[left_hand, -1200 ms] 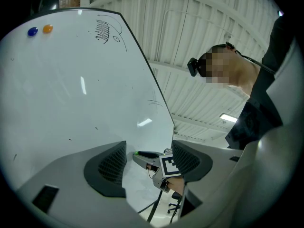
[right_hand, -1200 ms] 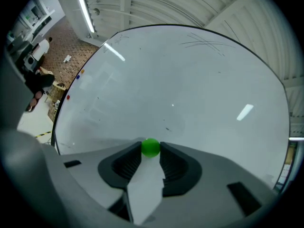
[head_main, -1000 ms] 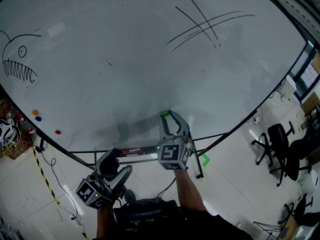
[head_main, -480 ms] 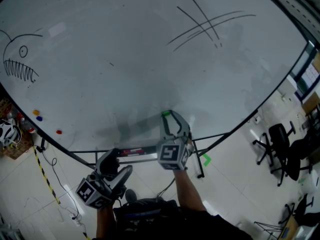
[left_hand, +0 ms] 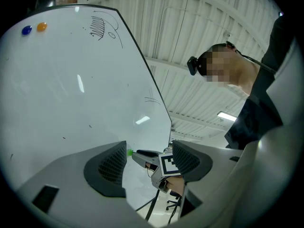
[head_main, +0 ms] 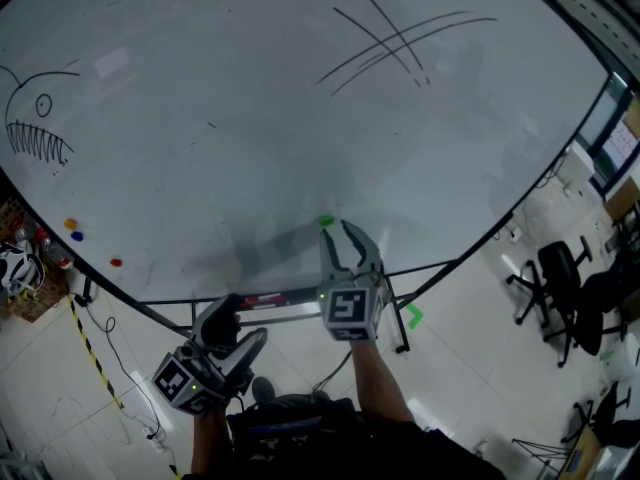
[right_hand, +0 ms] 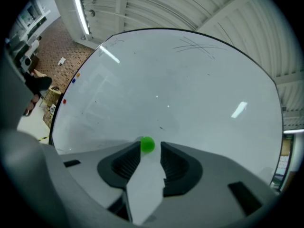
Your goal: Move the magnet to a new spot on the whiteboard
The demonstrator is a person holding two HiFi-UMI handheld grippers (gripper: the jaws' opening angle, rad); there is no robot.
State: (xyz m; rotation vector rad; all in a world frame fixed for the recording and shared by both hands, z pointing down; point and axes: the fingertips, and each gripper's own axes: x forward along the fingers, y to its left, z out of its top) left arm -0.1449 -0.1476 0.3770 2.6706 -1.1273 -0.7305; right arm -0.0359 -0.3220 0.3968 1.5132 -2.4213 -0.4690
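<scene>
The small green magnet (head_main: 326, 222) sticks to the lower middle of the whiteboard (head_main: 250, 118). My right gripper (head_main: 341, 232) points at it from just below. In the right gripper view the green magnet (right_hand: 147, 145) sits at the very front of the gap, level with the two tips. The jaws are opening and the pads do not press on it. My left gripper (head_main: 240, 330) hangs lower left, off the board, open with nothing between its fingers. In the left gripper view, the right gripper and the green magnet (left_hand: 129, 152) show between the left gripper's open jaws.
Orange (head_main: 70, 225), blue (head_main: 78, 236) and red (head_main: 116, 263) magnets sit near the board's lower left edge. A fish sketch (head_main: 35, 128) is at the left, crossed lines (head_main: 385, 43) at the top. A marker tray (head_main: 270, 304) runs under the board. Office chairs (head_main: 565, 288) stand at the right.
The right gripper's jaws have spread and drawn back a little. The green magnet, earlier between the tips, now stays on the board just past them. The left gripper has not moved.
</scene>
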